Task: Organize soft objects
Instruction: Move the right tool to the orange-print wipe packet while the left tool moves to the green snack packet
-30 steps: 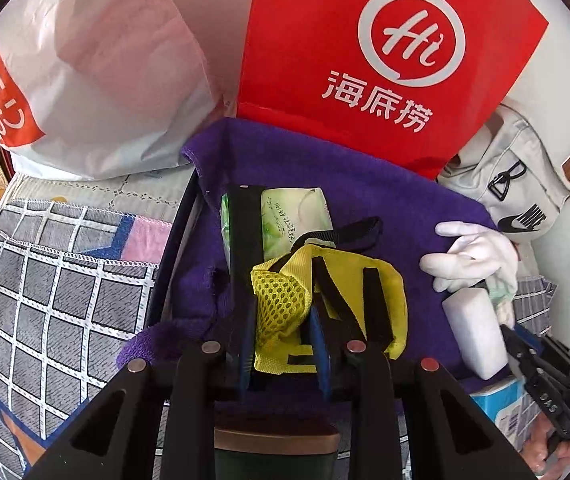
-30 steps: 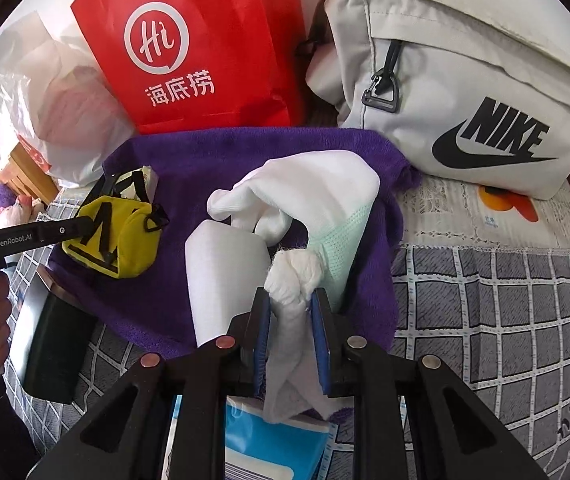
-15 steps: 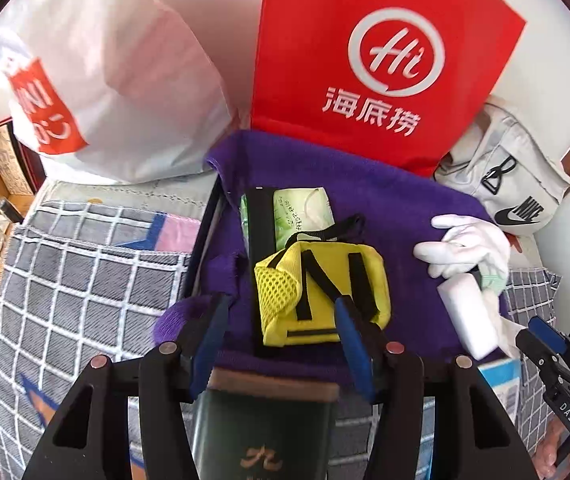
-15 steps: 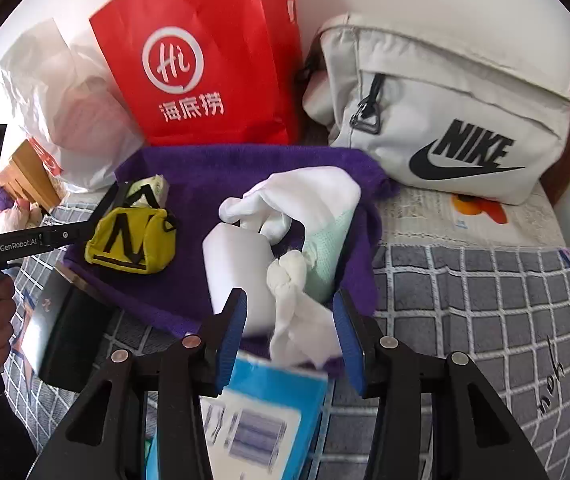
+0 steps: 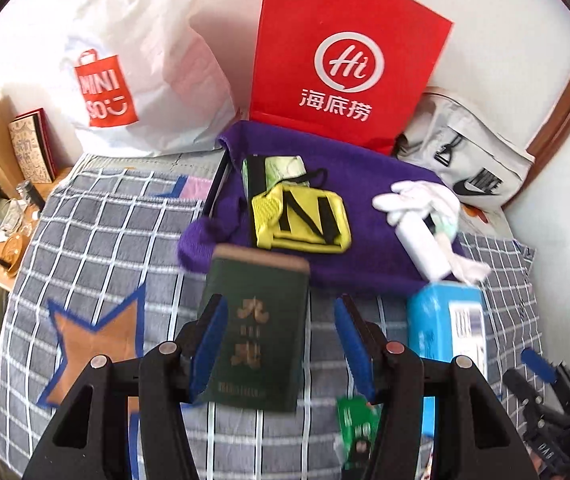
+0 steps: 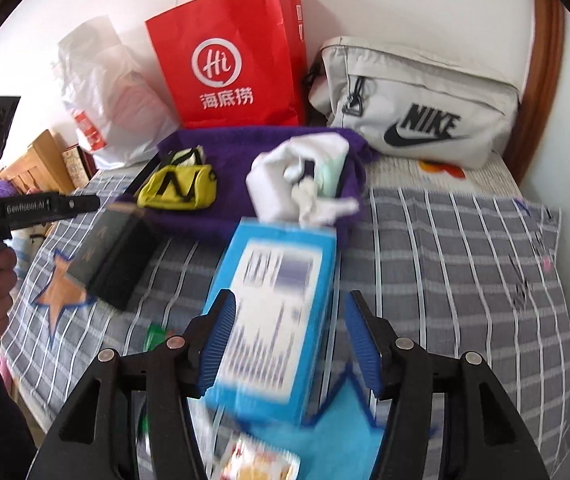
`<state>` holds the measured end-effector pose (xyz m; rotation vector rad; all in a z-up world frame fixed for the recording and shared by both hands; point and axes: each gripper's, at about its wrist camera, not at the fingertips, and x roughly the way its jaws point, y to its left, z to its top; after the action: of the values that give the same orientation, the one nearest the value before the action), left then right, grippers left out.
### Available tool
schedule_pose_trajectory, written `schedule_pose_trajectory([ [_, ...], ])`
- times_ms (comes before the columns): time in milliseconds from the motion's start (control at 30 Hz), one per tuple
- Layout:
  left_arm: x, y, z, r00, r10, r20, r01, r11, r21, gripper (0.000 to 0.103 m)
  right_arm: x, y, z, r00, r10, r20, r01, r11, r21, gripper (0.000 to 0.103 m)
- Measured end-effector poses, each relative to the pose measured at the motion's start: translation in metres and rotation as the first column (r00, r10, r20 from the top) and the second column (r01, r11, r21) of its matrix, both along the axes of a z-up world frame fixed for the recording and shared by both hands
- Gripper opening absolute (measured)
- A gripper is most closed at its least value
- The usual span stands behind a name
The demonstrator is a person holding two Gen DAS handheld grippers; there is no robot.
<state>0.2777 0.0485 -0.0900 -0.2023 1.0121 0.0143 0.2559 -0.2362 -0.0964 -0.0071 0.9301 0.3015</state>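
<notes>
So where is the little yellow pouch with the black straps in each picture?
Left wrist view: the small yellow fabric pouch with black straps sits middle, on the purple towel.
Right wrist view: it sits left of middle, on the same towel.
Shared landmark: the red paper bag behind the towel.

We cannot read the blurred print on the blue box (image 6: 273, 312), nor the gold characters on the dark green box (image 5: 255, 336). The green packet (image 5: 359, 432) near the bed's front edge is smeared and partly behind the left tool (image 5: 281, 344). The tissue pack (image 5: 275, 170) lies half under the yellow pouch (image 5: 303, 222). Bottles (image 5: 17, 208) beyond the bed's left edge are too small to identify.
</notes>
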Motion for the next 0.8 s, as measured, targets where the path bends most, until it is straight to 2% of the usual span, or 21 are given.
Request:
schedule_pose_trajectory([
  [233,-0.045,-0.012,0.005,1.0,0.029,0.001,-0.029,1.0,0.012,0.053,-0.051,-0.01,-0.027,0.997,0.032,-0.067,-0.031,0.999,0.026,0.056],
  [333,-0.058,-0.018,0.001,0.999,0.039,-0.003,-0.039,0.999,0.01,0.053,-0.066,-0.01,-0.037,0.996,0.041,-0.074,-0.042,0.999,-0.011,0.056],
  [500,-0.078,-0.026,-0.01,0.998,0.064,-0.022,-0.063,0.998,0.011,0.053,-0.086,-0.007,-0.052,0.991,0.083,-0.102,-0.085,0.996,-0.014,0.056],
  [633,-0.089,-0.031,-0.023,0.996,0.073,-0.05,-0.072,0.997,0.02,0.053,-0.097,-0.006,-0.067,0.986,0.094,-0.135,-0.094,0.996,0.008,0.06],
  [733,-0.095,-0.034,-0.034,0.995,0.07,-0.066,-0.069,0.997,0.021,0.053,-0.1,-0.006,-0.078,0.985,0.07,-0.156,-0.072,0.997,-0.007,0.061],
  [800,-0.097,-0.034,-0.041,0.994,0.076,-0.077,-0.076,0.997,0.012,0.053,-0.101,-0.005,-0.085,0.981,0.064,-0.181,-0.06,0.998,0.025,0.061],
])
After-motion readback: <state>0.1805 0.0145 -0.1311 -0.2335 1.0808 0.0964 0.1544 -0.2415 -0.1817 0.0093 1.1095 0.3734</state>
